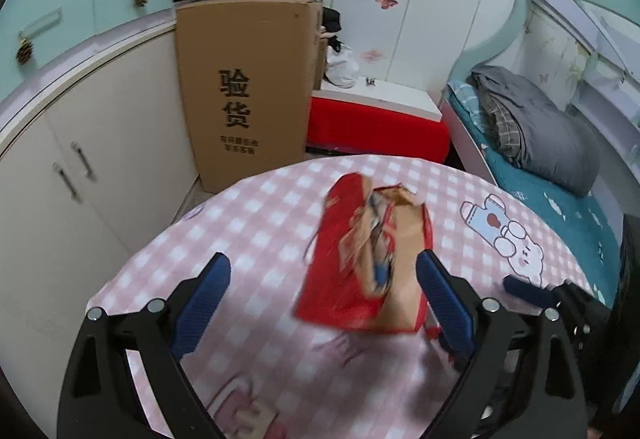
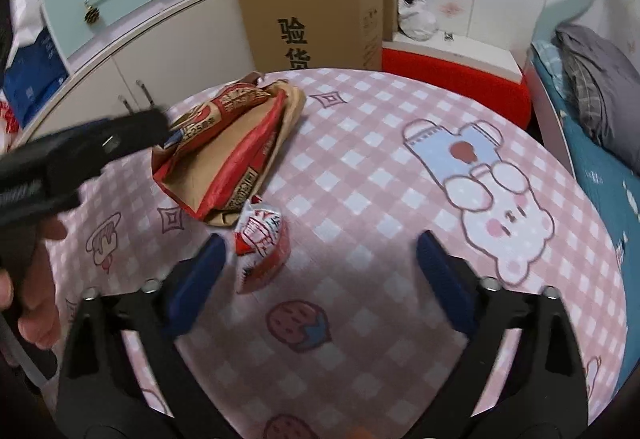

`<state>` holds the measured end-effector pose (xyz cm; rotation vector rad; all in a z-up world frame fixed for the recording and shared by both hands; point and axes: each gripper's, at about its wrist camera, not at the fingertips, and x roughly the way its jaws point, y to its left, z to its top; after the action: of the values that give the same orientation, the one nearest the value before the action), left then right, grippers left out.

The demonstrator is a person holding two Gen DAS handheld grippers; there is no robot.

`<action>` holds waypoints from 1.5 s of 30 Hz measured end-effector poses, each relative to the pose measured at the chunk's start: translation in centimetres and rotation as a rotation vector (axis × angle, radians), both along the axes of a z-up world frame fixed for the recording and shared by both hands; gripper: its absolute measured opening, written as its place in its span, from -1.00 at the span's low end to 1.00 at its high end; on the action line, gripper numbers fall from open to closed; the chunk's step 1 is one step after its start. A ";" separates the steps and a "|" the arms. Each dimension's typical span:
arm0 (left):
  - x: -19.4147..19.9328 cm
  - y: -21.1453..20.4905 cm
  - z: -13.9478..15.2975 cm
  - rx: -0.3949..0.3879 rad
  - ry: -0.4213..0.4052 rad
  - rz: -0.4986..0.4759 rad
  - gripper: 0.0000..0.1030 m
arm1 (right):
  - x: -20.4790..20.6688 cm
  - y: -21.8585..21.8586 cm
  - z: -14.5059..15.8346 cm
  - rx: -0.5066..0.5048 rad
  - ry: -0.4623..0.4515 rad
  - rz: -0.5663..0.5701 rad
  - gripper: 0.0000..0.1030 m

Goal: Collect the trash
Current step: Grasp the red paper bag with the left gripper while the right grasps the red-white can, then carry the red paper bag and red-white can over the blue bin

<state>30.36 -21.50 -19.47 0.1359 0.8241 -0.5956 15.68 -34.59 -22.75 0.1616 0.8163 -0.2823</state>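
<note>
- Our left gripper is spread wide, its blue pads apart and pinching nothing; the right-hand pad sits just beside the lower corner of the red paper bag.
- We see that bag lying flat on the pink checked tablecloth, torn open at its far end, brown lining showing. It is motion-blurred in this view.
- Our right gripper is likewise spread wide and holds nothing; a small red-and-white wrapper lies on the cloth between its fingers, nearer the left pad.
- From the right wrist view, the bag lies just beyond the wrapper, their ends nearly touching.
- Past the table we see a tall cardboard box, a red bench, cream cabinets and a bed with grey bedding.
</note>
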 end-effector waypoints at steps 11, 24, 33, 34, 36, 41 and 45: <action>1.1 -2.9 -1.6 0.000 0.061 -0.103 -0.46 | -0.2 1.1 0.3 0.032 -0.047 0.066 -0.57; -3.4 7.3 1.3 -0.164 0.029 0.024 -0.59 | -4.6 2.1 3.1 0.106 -0.112 0.038 -0.61; -8.3 19.3 4.8 -0.249 -0.057 0.185 -0.59 | -3.6 10.6 7.0 0.095 -0.174 0.189 -0.61; -8.6 20.5 5.0 -0.253 -0.064 0.203 -0.59 | -3.3 11.6 7.2 0.100 -0.179 0.207 -0.61; -9.5 23.5 5.6 -0.255 -0.091 0.258 -0.59 | -2.5 14.2 7.6 0.113 -0.189 0.251 -0.61; -11.2 30.4 5.9 -0.240 -0.135 0.388 -0.59 | -0.6 20.6 7.9 0.131 -0.185 0.360 -0.61; -12.1 35.5 4.4 -0.226 -0.123 0.485 -0.59 | 1.7 26.4 7.3 0.156 -0.158 0.448 -0.61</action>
<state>18.23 14.00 -15.11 -0.2277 0.6335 -0.2158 17.34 -8.19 -15.48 0.1408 0.6958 0.2147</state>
